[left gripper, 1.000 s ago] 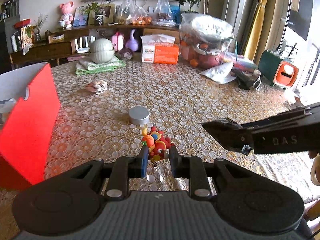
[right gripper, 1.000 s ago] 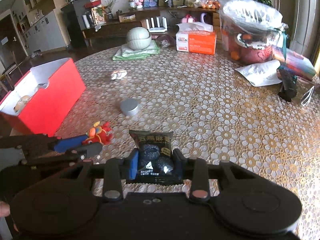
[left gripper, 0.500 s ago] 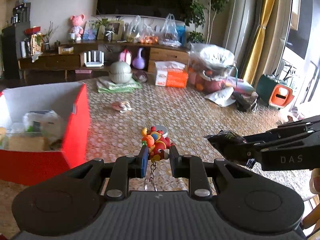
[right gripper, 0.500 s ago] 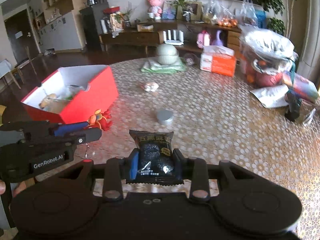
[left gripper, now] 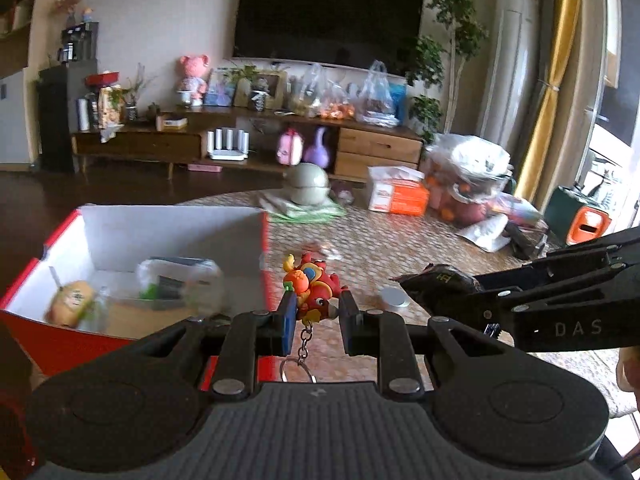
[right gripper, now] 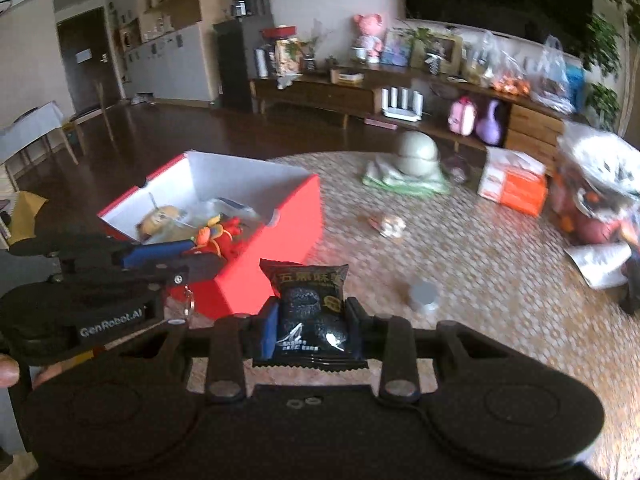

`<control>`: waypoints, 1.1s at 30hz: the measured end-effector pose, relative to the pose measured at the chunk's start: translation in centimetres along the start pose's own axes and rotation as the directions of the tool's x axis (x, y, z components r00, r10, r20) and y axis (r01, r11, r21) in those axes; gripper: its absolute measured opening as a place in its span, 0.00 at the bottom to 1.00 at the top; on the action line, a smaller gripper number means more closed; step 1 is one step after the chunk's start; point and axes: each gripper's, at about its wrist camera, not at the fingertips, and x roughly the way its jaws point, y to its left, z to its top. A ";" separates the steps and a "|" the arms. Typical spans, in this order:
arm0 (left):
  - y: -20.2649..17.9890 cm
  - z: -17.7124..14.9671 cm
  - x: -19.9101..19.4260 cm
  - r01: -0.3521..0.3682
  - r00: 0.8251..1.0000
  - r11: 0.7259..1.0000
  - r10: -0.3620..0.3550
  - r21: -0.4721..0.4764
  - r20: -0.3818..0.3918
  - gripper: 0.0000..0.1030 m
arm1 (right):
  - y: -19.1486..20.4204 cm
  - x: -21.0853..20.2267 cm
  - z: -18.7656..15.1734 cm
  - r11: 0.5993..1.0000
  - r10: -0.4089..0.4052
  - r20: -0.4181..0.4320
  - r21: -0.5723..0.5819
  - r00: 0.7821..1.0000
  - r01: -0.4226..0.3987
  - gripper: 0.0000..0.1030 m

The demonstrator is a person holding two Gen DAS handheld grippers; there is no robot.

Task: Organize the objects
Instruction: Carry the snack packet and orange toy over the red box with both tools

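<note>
Tabletop below: left tongs [left gripper: 316, 312] clamp keychain toy [left gripper: 310, 286]; right tongs [right gripper: 310, 320] clamp upright snack packet [right gripper: 310, 312].

The box [right gripper: 276, 256] is red outside and white inside. The keychain toy [left gripper: 310, 286] is red with orange, yellow and blue patches, hung on a silver chain and ring. The snack packet [right gripper: 310, 312] is black with gold characters and white small print. The surface [right gripper: 480, 280] wears a tan cloth patterned all over with small white and gold rings. At about 2 o'clock from the packet sits a plain grey tin [right gripper: 423, 295]. Farther off at 1 o'clock, a tissue box [right gripper: 514, 186] is orange and white. At 12 o'clock a pale green-grey bowl [right gripper: 418, 154] rests on a light green cloth [right gripper: 400, 180]. Both grippers are black; each has one blue pad [right gripper: 269, 330].
</note>
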 end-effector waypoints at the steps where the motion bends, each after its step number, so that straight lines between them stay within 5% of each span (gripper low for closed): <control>1: 0.6 0.1 -0.1 -0.007 1.000 1.000 0.007 -0.005 0.001 0.20 | 0.6 0.3 0.4 1.000 0.005 0.003 -0.011 1.000 -0.005 0.32; 20: 14.1 0.5 1.0 -0.223 0.975 0.974 0.222 -0.045 -0.022 0.20 | 9.2 10.9 5.6 0.987 0.035 -0.058 -0.153 0.998 -0.044 0.32; 33: 19.9 1.6 6.2 -0.249 0.961 0.968 0.242 -0.036 -0.130 0.20 | 11.6 17.9 6.5 0.987 -0.007 -0.123 -0.161 0.992 -0.013 0.32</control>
